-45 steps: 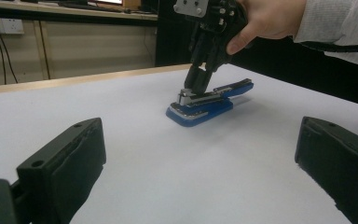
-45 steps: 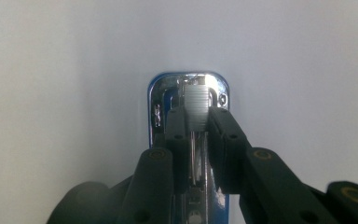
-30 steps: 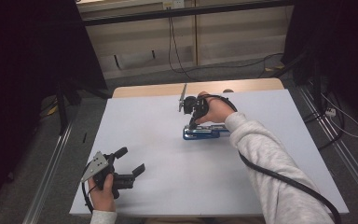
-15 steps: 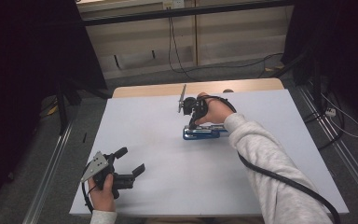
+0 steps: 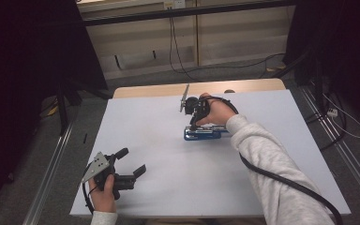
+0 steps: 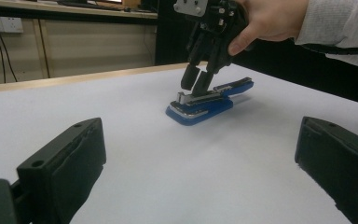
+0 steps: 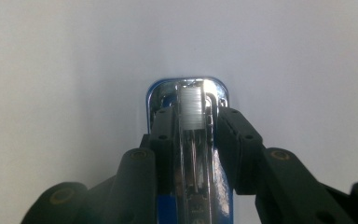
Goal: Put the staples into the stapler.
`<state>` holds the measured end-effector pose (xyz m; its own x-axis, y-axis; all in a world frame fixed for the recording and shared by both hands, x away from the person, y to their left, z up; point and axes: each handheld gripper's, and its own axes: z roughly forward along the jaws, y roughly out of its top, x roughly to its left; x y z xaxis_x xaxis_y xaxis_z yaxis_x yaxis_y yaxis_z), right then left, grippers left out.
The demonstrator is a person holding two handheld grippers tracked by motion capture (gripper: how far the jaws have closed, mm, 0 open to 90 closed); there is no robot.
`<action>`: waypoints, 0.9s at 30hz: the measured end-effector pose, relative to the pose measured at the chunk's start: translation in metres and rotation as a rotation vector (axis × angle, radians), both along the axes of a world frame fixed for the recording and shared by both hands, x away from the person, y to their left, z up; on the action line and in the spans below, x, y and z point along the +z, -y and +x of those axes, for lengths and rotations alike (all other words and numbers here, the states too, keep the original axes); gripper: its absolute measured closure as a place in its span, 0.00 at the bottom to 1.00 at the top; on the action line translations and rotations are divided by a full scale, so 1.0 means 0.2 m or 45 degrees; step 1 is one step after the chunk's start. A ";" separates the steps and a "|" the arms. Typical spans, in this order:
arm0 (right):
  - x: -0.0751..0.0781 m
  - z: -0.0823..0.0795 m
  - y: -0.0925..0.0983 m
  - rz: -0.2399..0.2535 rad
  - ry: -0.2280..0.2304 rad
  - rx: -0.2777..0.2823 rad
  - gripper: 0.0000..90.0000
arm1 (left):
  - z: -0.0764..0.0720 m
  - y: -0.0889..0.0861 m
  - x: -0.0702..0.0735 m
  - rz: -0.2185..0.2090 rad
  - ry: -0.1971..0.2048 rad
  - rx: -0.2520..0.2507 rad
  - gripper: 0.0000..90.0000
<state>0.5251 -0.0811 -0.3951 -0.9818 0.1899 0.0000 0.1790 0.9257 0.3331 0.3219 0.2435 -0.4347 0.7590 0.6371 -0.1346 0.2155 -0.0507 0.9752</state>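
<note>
A blue stapler [image 5: 205,133] with a shiny metal upper part lies flat on the white table [image 5: 168,140], a little beyond its middle. It lies lengthwise across the table. The black jaws of the right gripper [image 5: 196,123] come down from above and close on either side of its metal top, near one end [image 7: 189,105].

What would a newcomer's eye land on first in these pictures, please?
Probably the blue stapler, the one spot of colour on the white table, lying opened just right of centre. The right gripper comes down on it from above, jaws closed on its metal staple rail. Near the front left corner, the left gripper waits open.
</note>
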 end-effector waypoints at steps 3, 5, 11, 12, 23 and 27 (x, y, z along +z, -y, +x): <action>0.01 -0.01 0.03 0.029 -0.010 -0.045 0.69 | 0.00 0.00 0.00 0.001 -0.003 -0.004 0.02; 0.02 -0.02 0.05 0.061 -0.004 -0.074 0.68 | 0.00 0.01 0.00 -0.003 -0.007 -0.006 0.02; 0.04 -0.04 0.14 0.176 0.010 -0.150 0.58 | 0.00 0.01 0.00 0.001 -0.006 0.001 0.02; 0.04 -0.05 0.15 0.183 0.012 -0.173 0.57 | 0.00 0.01 0.00 0.000 -0.007 0.003 0.02; 0.03 -0.09 0.33 0.307 0.045 -0.355 0.30 | 0.01 0.03 0.00 0.022 -0.027 -0.001 0.02; 0.03 -0.12 0.39 0.336 0.062 -0.395 0.25 | 0.02 0.05 0.00 0.038 -0.034 -0.005 0.02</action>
<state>0.5020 -0.1584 -0.3884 -0.8781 0.4764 0.0433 0.4142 0.7119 0.5671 0.3250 0.2345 -0.4354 0.7580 0.6381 -0.1355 0.2409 -0.0808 0.9672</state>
